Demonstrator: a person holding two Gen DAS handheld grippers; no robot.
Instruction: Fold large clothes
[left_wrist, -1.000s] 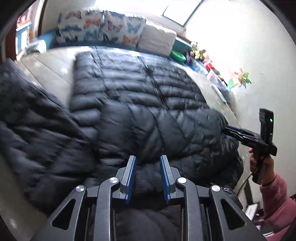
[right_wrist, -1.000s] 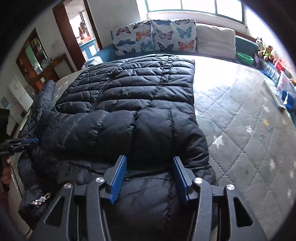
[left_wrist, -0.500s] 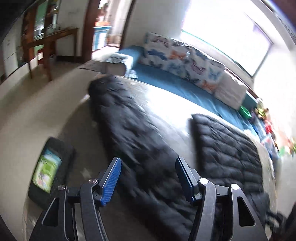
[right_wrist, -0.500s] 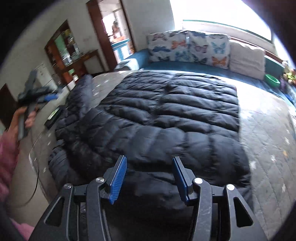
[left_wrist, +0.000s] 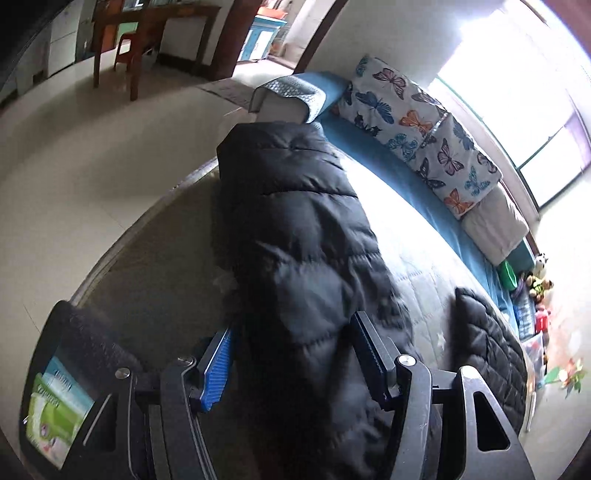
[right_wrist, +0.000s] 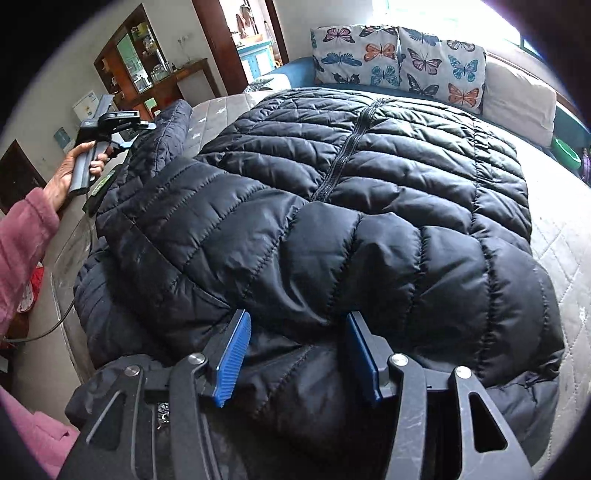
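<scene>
**Black quilted puffer coat spread on the bed**

Black quilted puffer coat (right_wrist: 332, 206) lay across the pale quilted bed (right_wrist: 561, 236), one sleeve (left_wrist: 295, 236) stretched toward the butterfly-print cushions (left_wrist: 424, 122). The left gripper (left_wrist: 291, 354) straddled that sleeve, fingers apart. The right gripper (right_wrist: 295, 347) had just widened over the coat's near edge, pads not pressing.

The left gripper (left_wrist: 291, 343) is held angled steeply downward, its jaws parted after having just been opened; dark quilted fabric lies between the blue pads without being pinched. In the right wrist view it is gripped by a hand (right_wrist: 75, 168) in a pink sleeve. The right gripper (right_wrist: 295, 350) is likewise tilted down, its jaws just widened, fabric between them unpressed.
</scene>
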